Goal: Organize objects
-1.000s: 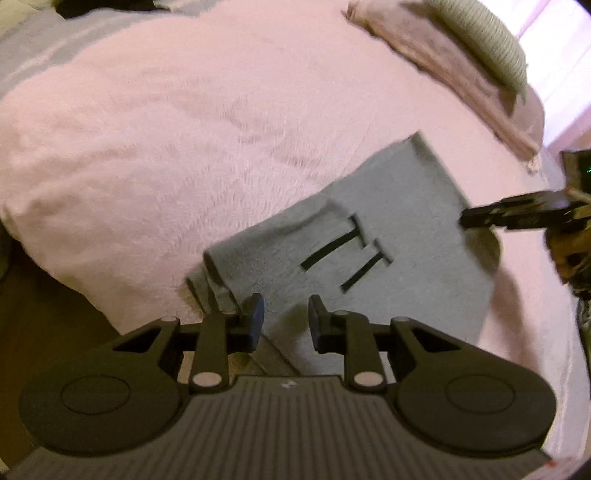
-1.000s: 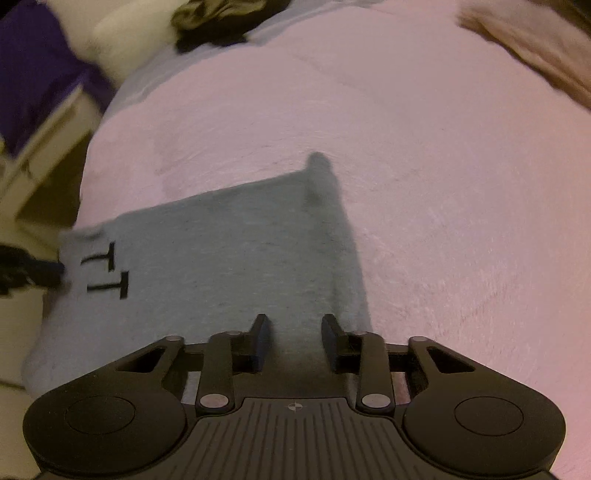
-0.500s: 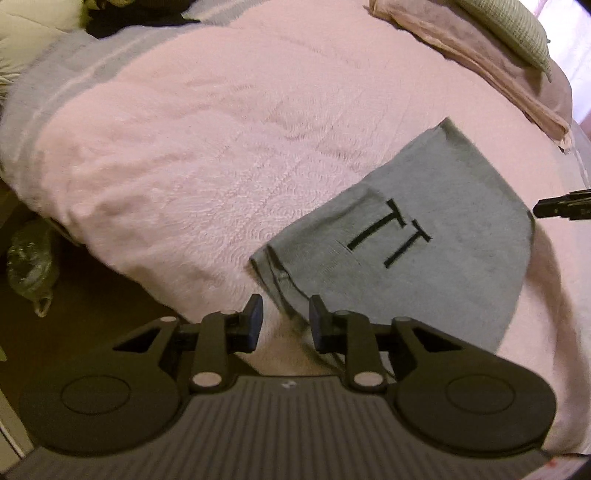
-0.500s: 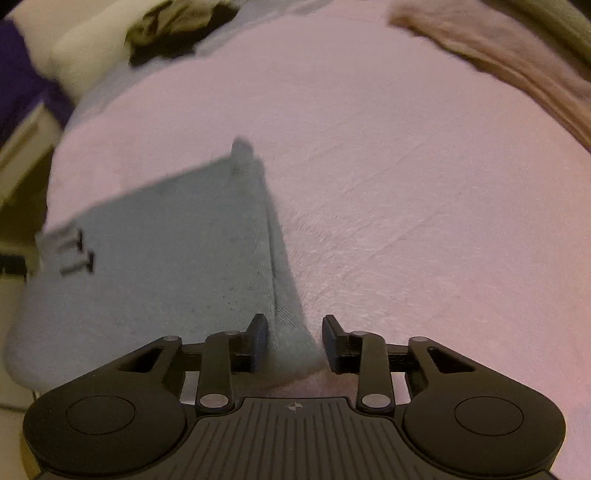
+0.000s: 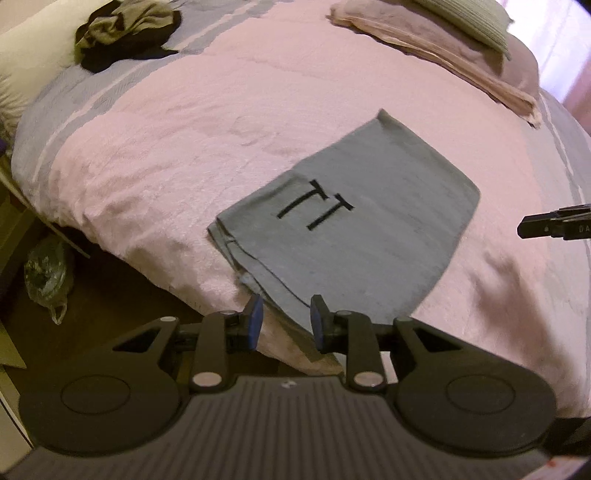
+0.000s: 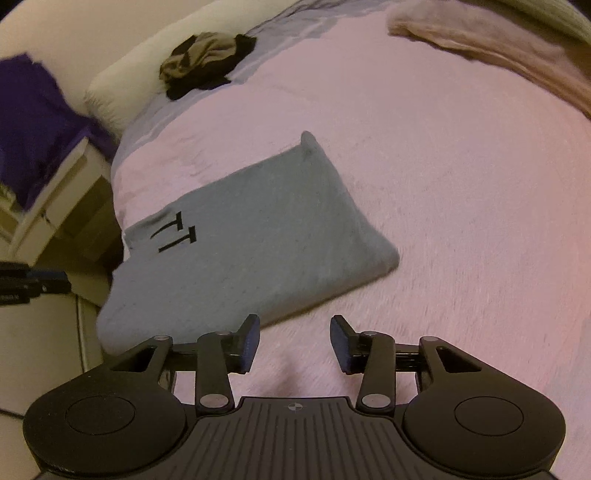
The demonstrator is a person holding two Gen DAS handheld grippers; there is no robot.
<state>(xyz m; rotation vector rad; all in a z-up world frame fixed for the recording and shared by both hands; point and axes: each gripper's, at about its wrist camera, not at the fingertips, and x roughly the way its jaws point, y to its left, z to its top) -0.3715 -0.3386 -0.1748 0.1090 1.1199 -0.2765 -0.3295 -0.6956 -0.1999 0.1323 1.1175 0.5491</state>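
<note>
A grey folded towel (image 5: 369,229) marked with two black T shapes lies flat on the pink bedspread (image 5: 184,129), near the bed's corner. My left gripper (image 5: 286,322) hovers open just off the towel's near corner, with nothing between its fingers. In the right wrist view the same towel (image 6: 251,258) lies ahead and to the left. My right gripper (image 6: 294,339) stands open over bare bedspread (image 6: 461,221), just short of the towel's edge. Each gripper shows at the rim of the other's view: the right gripper (image 5: 554,226) and the left gripper (image 6: 33,284).
A crumpled dark garment (image 5: 125,35) lies at the bed's far side beside a white pillow (image 6: 122,92). A folded pink blanket (image 5: 443,48) with a pillow on it sits far right. A plastic bag (image 5: 48,277) lies on the floor. Purple cloth (image 6: 33,122) rests on a white shelf.
Both grippers have drawn back from the towel, which now lies farther ahead. The right gripper's fingers have spread wider. The towel itself stays flat on the bed.
</note>
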